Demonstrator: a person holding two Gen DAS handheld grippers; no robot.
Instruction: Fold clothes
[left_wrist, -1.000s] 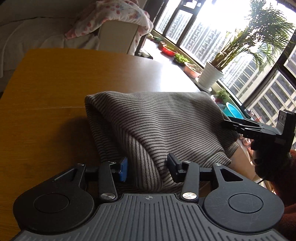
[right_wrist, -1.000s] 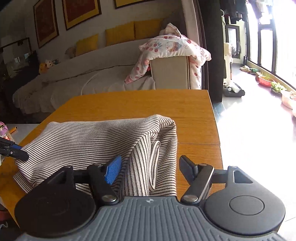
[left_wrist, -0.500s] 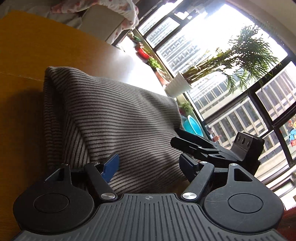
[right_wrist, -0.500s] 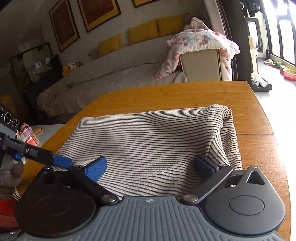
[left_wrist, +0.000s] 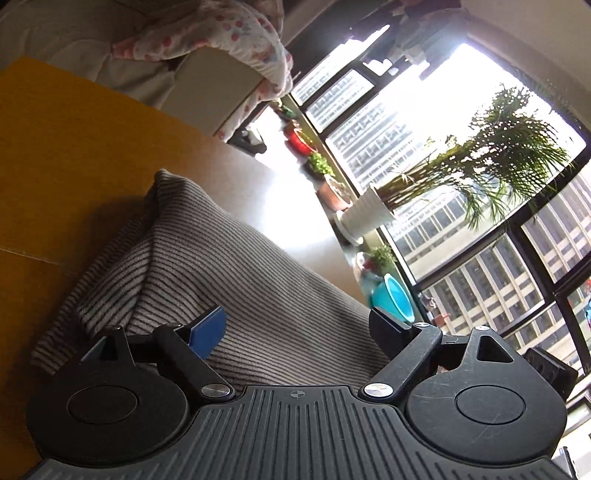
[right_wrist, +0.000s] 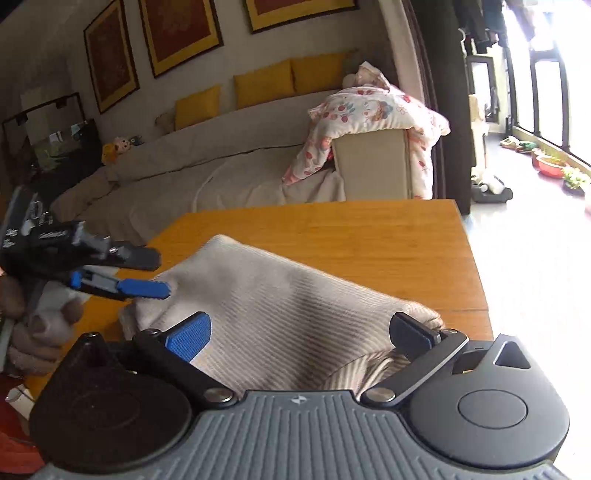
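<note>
Left wrist view first: we hold our left gripper (left_wrist: 297, 326) with its jaws opening, blue pad on the left and dark pad on the right, and the folded striped garment (left_wrist: 236, 273) lies between and just ahead of them, neither pad pressing on it. To the left of the tool and beneath the cloth runs the wooden table (left_wrist: 62, 155); past the right finger sits a turquoise basin (left_wrist: 393, 299). From the right wrist view, our right gripper (right_wrist: 299, 334) stands spread wide over the same garment (right_wrist: 288, 314), which bunches up between the fingers without being pinched. Ahead of its left finger, our other gripper (right_wrist: 147, 273) hovers at the cloth's far-left edge.
</note>
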